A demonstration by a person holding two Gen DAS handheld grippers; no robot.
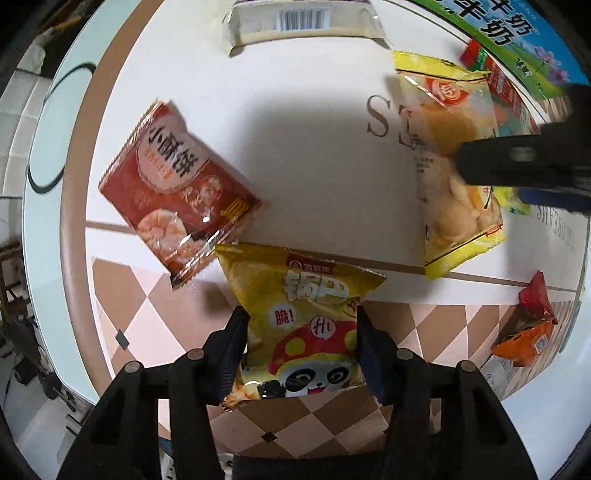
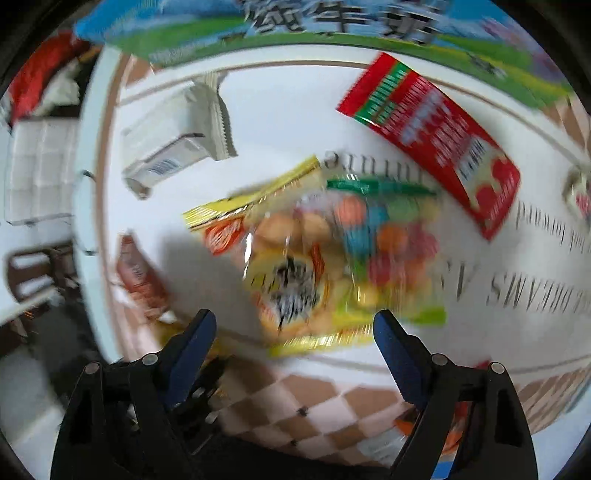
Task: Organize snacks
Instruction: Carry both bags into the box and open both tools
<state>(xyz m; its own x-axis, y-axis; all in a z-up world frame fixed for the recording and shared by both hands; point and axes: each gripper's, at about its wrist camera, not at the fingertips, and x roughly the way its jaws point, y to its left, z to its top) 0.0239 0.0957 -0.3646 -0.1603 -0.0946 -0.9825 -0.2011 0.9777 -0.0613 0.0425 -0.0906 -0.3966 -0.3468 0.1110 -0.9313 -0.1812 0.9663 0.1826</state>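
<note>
My left gripper (image 1: pixel 301 317) points down at the table and is shut on a yellow panda snack bag (image 1: pixel 303 295), its pads squeezing the bag's sides. A red pastry bag (image 1: pixel 173 184) lies just to the upper left of it. To the right lies a clear, yellow-edged bag of puffs (image 1: pixel 458 184), with a black finger (image 1: pixel 517 166) of the right gripper over it. In the blurred right wrist view, my right gripper (image 2: pixel 295 321) stands open above that yellow-edged bag (image 2: pixel 280 266) and a colourful candy bag (image 2: pixel 388 251), gripping nothing.
A cream packet (image 1: pixel 303 26), a red packet (image 2: pixel 436 140) and an orange packet (image 1: pixel 532 325) also lie on the cloth. A blue-green milk carton (image 2: pixel 332 26) stands at the far side. The round table's rim (image 1: pixel 48 147) curves along the left, with floor beyond.
</note>
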